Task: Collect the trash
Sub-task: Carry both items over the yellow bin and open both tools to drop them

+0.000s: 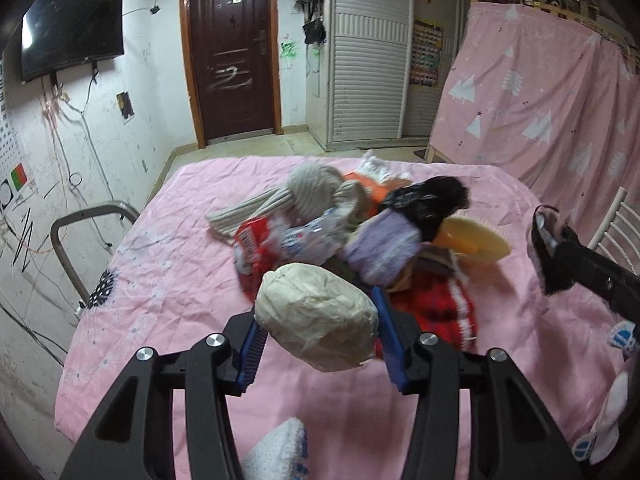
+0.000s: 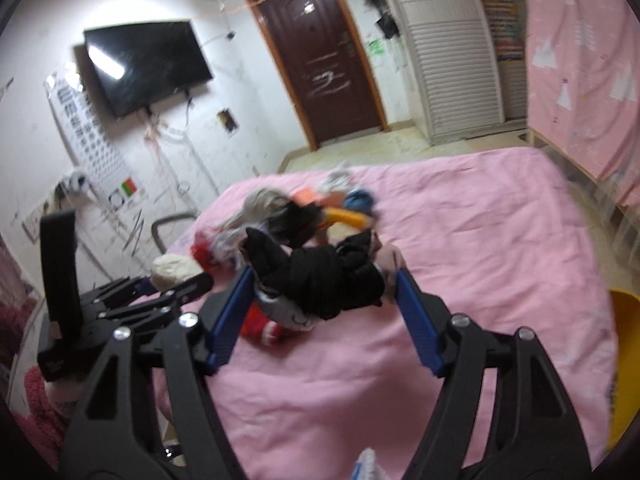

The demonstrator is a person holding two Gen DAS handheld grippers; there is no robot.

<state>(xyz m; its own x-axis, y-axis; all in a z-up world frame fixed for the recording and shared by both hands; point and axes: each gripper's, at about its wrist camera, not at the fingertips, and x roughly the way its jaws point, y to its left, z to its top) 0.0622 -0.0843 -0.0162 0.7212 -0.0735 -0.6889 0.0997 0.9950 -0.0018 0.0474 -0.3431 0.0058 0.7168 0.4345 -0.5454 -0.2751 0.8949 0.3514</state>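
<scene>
Left wrist: the left gripper clamps a crumpled white paper wad above the pink bed.

Right wrist: the right gripper pinches a black bundle by its ends; it may slip out.

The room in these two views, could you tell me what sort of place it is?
Probably a lived-in bedroom: a pink bedsheet spread over a bed, a wall-mounted television, and a louvred white wardrobe beside a brown door.
</scene>
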